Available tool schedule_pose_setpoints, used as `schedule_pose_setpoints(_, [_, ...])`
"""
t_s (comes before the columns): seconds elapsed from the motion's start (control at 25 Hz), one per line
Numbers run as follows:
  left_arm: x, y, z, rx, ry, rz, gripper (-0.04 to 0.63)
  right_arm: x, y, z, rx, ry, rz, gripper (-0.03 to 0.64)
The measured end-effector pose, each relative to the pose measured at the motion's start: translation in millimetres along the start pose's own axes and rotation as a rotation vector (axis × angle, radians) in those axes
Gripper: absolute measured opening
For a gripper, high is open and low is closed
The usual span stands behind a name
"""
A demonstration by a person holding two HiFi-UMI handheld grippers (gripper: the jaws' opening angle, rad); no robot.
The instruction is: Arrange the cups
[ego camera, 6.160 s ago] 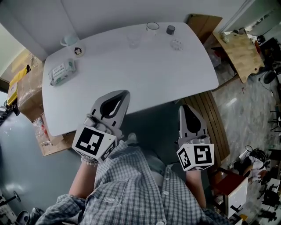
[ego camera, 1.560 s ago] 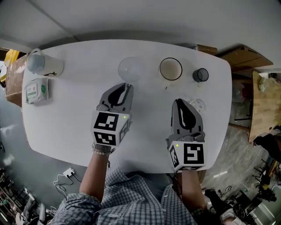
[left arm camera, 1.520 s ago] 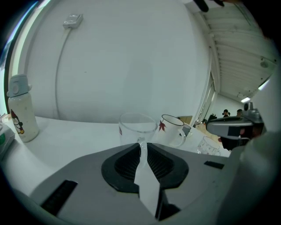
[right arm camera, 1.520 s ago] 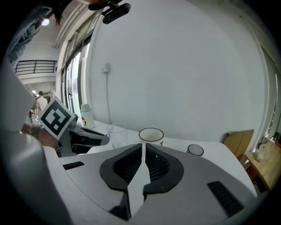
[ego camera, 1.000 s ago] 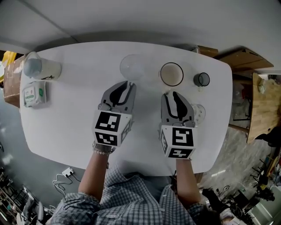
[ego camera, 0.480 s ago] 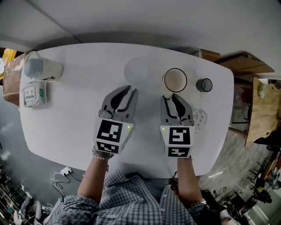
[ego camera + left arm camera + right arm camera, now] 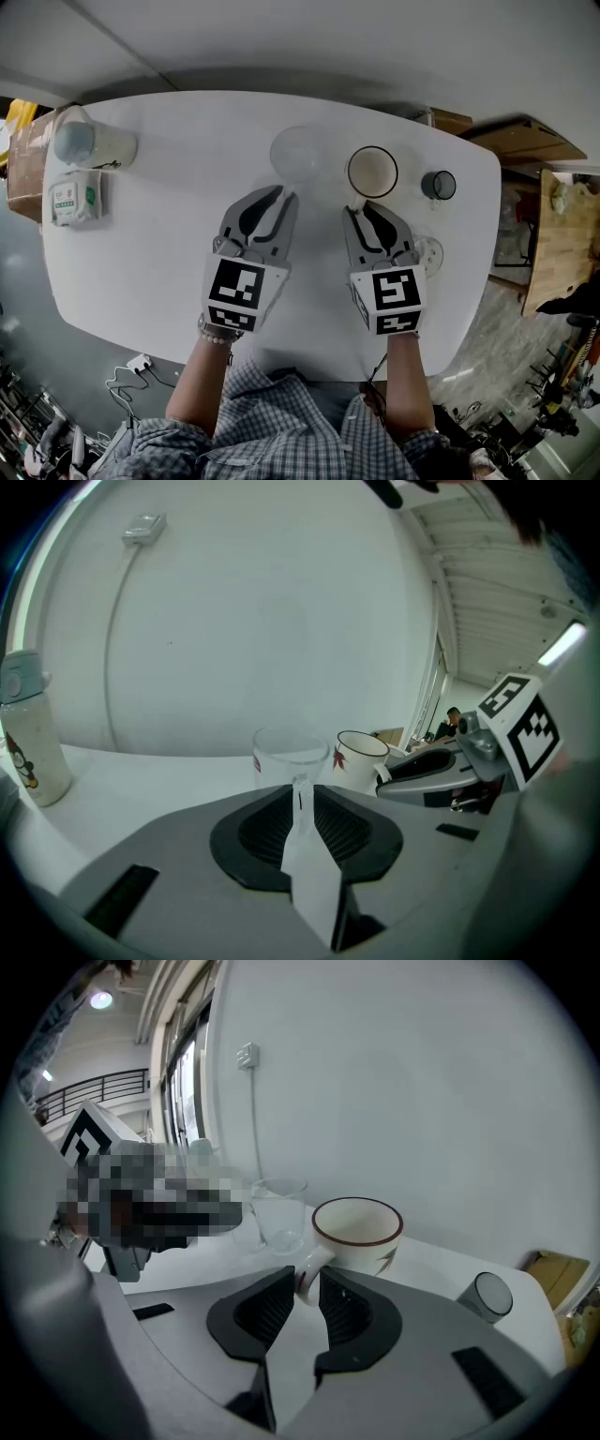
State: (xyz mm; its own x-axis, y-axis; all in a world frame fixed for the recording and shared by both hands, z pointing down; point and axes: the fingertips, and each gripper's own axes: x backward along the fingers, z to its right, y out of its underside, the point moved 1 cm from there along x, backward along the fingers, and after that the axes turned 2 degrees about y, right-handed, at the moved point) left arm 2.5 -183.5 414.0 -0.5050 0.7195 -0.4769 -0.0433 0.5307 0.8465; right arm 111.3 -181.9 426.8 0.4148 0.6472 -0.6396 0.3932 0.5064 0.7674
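On the white table (image 7: 169,244) stand a clear glass (image 7: 302,152), a white mug (image 7: 372,172) with a dark rim and a small dark glass (image 7: 439,185) in a row at the far side. Another clear glass (image 7: 427,251) stands right of my right gripper (image 7: 361,208). That gripper (image 7: 307,1283) is shut on the handle of the mug (image 7: 361,1232). My left gripper (image 7: 279,195) hovers just in front of the clear glass (image 7: 289,757). Its jaws (image 7: 300,785) are shut on nothing.
A white bottle (image 7: 89,145) and a pack of wipes (image 7: 73,199) sit at the table's left end. A cardboard box (image 7: 23,159) stands beyond that edge. Wooden boards (image 7: 525,141) lie on the floor to the right.
The person stepped up to the table. In the last half second the left jaws closed, and the right gripper reached the mug's handle and closed on it.
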Motion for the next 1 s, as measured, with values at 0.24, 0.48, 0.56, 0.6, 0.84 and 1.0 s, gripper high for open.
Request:
schedule_pose_setpoints(0.24, [1,1,0,0.003,-0.001,-0.001,0.055,-3,0,-7,-0.01,-0.069,0.002,0.072])
schedule_pose_setpoints(0.48, [0,0,0,0.01,-0.002,-0.001,0.055,-3,-1,-5,-0.034,-0.059,-0.003,0.072])
schedule_pose_setpoints(0.56, [0,0,0,0.01,-0.003,-0.001,0.055,-2,1,-3,-0.039,-0.053,-0.007,0.072])
schedule_pose_setpoints(0.6, [-1,0,1,0.01,-0.002,-0.001,0.055,-1,2,-2,-0.039,-0.051,-0.009,0.072])
schedule_pose_setpoints(0.84, [-1,2,-1,0.014,0.001,0.001,0.055,0,5,6,-0.068,-0.018,-0.016,0.074])
schedule_pose_setpoints(1.0, [-1,3,0,0.013,0.002,-0.001,0.055,1,4,7,-0.042,0.059,-0.039,0.074])
